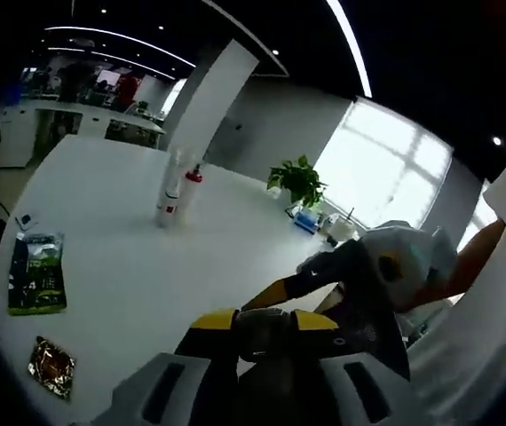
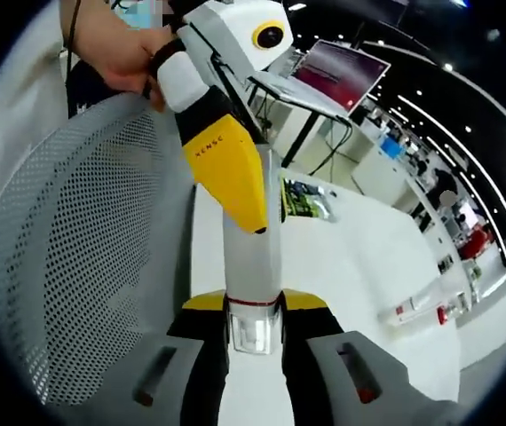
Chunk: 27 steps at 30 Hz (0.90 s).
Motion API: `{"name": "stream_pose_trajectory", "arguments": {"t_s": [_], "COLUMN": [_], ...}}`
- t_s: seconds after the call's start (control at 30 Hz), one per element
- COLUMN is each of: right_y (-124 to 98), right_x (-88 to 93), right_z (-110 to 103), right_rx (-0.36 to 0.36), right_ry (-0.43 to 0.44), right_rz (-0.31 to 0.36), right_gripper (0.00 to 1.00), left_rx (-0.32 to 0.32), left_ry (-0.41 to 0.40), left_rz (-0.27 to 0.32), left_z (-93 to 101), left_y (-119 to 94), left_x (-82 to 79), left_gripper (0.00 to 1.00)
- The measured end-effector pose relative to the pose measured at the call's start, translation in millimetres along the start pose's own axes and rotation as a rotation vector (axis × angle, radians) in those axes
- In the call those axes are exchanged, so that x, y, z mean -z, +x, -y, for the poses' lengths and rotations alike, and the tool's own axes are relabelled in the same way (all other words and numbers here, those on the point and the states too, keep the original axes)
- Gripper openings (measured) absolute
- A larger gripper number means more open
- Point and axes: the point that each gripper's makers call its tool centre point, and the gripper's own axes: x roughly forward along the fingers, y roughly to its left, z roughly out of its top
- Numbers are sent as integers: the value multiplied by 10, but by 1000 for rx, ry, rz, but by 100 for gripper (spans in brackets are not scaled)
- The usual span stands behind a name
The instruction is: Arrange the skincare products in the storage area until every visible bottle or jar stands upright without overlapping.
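Observation:
A white bottle (image 2: 253, 266) with a red band and a clear cap sits between my right gripper's (image 2: 253, 315) jaws, which are shut on its cap end. The left gripper's yellow finger (image 2: 231, 173) lies against the bottle's far end. In the left gripper view, my left gripper (image 1: 264, 327) is closed around a dark rounded end, which looks like that same bottle. The right gripper (image 1: 311, 282) reaches in there from the right. Far across the white table (image 1: 146, 266), a tall pale bottle (image 1: 171, 191) and a red-capped bottle (image 1: 193, 182) stand upright side by side.
A green packet (image 1: 35, 271) and a small brown packet (image 1: 51, 366) lie near the table's left edge. A potted plant (image 1: 297, 182) and a cup (image 1: 340, 229) stand at the back. A mesh chair back (image 2: 84, 248) is at the left, and an open laptop (image 2: 324, 75) is beyond.

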Motion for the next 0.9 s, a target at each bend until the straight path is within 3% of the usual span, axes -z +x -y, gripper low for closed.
{"name": "stream_pose_trajectory", "arguments": {"t_s": [0.07,0.2,0.37,0.43,0.6,0.73,0.8,0.83,0.9], "right_y": [3,40,45,55,71,65,70,61,49], "right_x": [-6,2,12,42,114,271,236,214,239], "right_z": [17,15,96,59,-5,-99,-53,-57,-33], "right_rx": [0,-8,11,-20,-77,-108,-100,-120,-134], "right_ry": [25,193,530,646,819,965,1053,1138,1263], "right_rz": [-8,8,67,74,78,14,72,90,96], "right_gripper": [20,23,34,39,46,45,48,49,54], "left_rx": [-15,-21,-46,-59,-75,-88,-99,-99,-103], "left_ry": [34,64,116,149,154,141,146,140,138], "left_rz": [24,22,36,38,38,77,99,106,132], "left_z": [15,12,10,-6,-35,-72,-80,-81,-85], "left_y": [2,-19,-23,-30,-32,-74,-91,-98,-124], "left_x": [-33,-24,-39,-37,-48,-123,-158,-173,-218], "left_gripper": [21,21,21,21,21,21,21,21,21]}}
